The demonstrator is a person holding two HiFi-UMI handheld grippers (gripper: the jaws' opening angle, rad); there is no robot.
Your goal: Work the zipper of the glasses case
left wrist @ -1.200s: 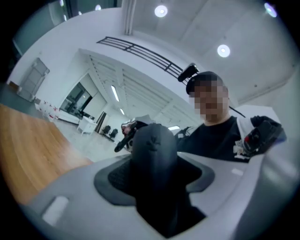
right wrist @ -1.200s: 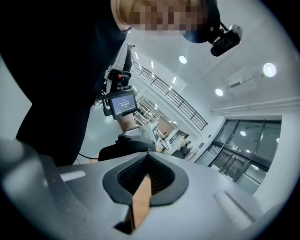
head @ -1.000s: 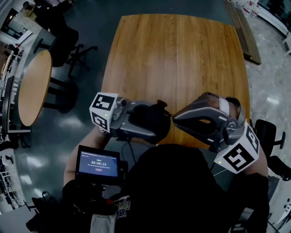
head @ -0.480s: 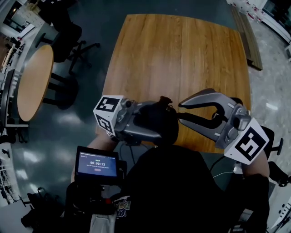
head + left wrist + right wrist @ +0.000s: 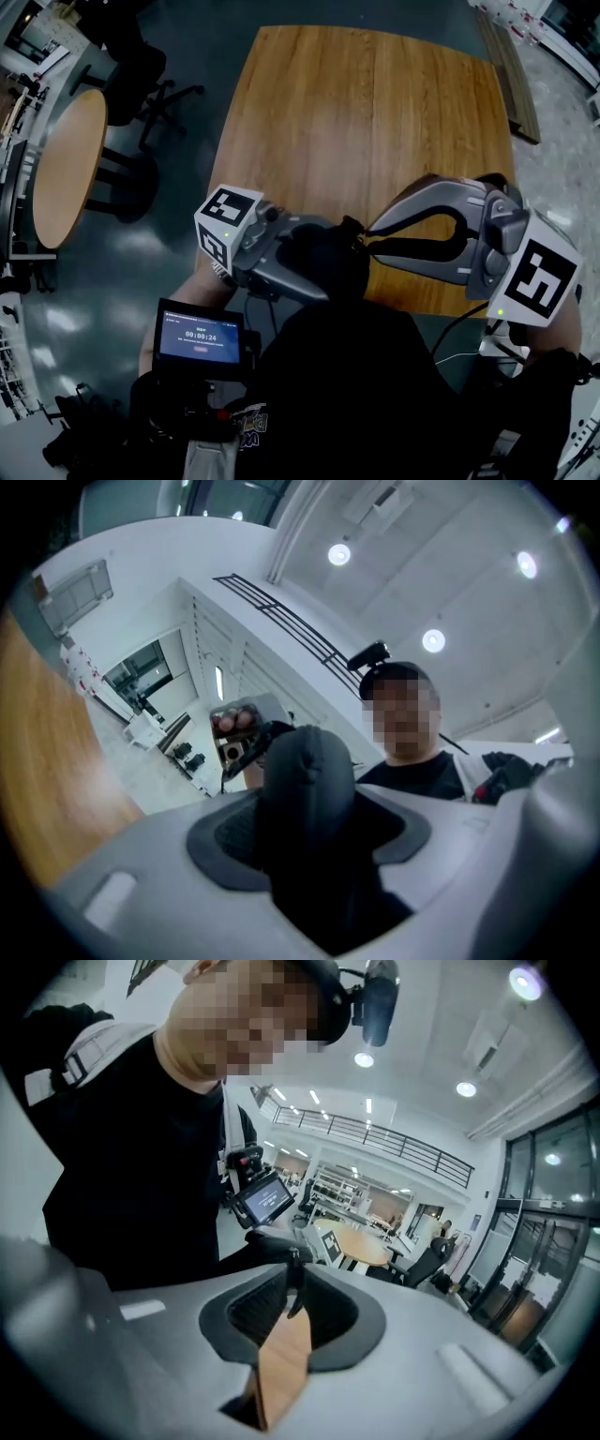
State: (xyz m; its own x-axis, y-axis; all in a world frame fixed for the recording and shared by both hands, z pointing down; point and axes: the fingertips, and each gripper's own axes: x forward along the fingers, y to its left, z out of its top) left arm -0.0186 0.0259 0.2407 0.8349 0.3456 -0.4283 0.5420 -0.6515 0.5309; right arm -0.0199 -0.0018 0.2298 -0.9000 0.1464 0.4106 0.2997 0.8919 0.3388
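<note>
A black glasses case [image 5: 321,255] is held off the table, above the person's lap. My left gripper [image 5: 330,262] is shut on its body; in the left gripper view the case [image 5: 309,808] fills the gap between the jaws. My right gripper [image 5: 368,234] comes in from the right, its tips at the case's near end. In the right gripper view its jaws [image 5: 292,1283] stand almost together, having eased apart slightly within the last second. The thin dark zipper pull [image 5: 294,1288] is pinched between them, and the case [image 5: 273,1241] lies just beyond.
A square wooden table [image 5: 375,122] lies ahead of both grippers. A round table [image 5: 66,169] and office chairs [image 5: 141,75] stand to the left. A small lit screen [image 5: 202,339] sits on the person's chest rig below the left gripper.
The right gripper has rolled and lifted a little, so its marker cube now sits higher. Its tips stay at the case's end. The left gripper with the case has risen slightly.
</note>
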